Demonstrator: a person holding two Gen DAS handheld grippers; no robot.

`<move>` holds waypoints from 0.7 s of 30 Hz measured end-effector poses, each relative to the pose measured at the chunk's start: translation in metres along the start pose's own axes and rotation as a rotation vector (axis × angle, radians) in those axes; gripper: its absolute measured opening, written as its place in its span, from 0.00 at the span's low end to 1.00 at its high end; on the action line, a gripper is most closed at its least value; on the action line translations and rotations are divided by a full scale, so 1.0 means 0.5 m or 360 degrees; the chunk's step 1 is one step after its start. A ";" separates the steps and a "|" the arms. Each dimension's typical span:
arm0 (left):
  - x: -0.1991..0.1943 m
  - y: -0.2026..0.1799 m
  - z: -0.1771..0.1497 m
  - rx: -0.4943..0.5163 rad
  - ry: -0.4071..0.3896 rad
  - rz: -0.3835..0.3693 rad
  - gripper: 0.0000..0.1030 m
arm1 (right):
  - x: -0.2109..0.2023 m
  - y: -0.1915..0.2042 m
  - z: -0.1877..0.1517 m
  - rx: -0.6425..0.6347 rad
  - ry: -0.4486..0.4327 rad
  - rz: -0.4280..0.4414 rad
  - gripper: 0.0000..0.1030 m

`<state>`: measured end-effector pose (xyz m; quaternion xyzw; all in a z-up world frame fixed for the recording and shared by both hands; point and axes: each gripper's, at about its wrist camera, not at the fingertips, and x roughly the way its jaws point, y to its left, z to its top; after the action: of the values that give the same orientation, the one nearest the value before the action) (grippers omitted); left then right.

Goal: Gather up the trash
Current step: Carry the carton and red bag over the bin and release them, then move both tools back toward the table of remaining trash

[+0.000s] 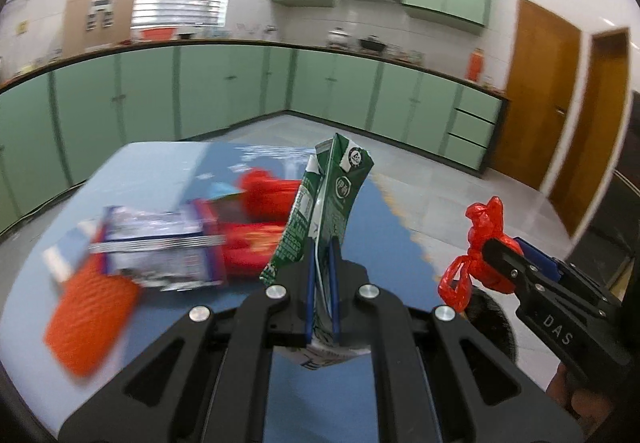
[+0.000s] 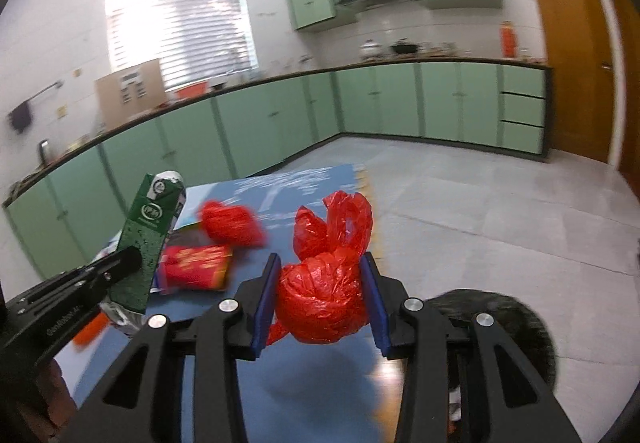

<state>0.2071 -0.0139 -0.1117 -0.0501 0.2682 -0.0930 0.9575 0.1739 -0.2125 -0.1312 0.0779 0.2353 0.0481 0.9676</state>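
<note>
Green cabinets wrap the kitchen behind my blue table [image 1: 160,171], and pale tiled floor lies open off its right edge toward two brown doors [image 1: 540,91]. My left gripper [image 1: 322,275] has its blue pads pressed together on a flattened green milk carton [image 1: 340,195], which stands upright out of the jaws above the table; it carries a round white logo and white print that I cannot read. My right gripper [image 2: 320,299] is clamped on a knotted red plastic bag [image 2: 324,295], both pads touching its sides, the knotted ends sticking up — it hangs over the table's right edge. From the left camera I read "DAS" on the right gripper's body; from the right camera, small white lettering on the left gripper's body is too blurred to make out. On the table beyond the carton lie a red packet with gold print [image 2: 196,271], a red crumpled bag [image 2: 232,223], a blurred white-and-purple wrapper [image 1: 160,247] and an orange mesh piece [image 1: 92,315] — all smeared. Something dark and round [image 2: 500,319] sits low beside the table's right edge.
</note>
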 end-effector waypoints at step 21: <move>0.214 -0.363 -0.072 0.0287 0.0347 -0.0581 0.06 | -0.011 -0.365 -0.086 0.0244 0.0123 -0.0527 0.41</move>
<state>0.2506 -0.2148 -0.1700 -0.0016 0.3472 -0.2931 0.8908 0.1594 -0.3873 -0.1982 0.1097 0.2848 -0.1268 0.9438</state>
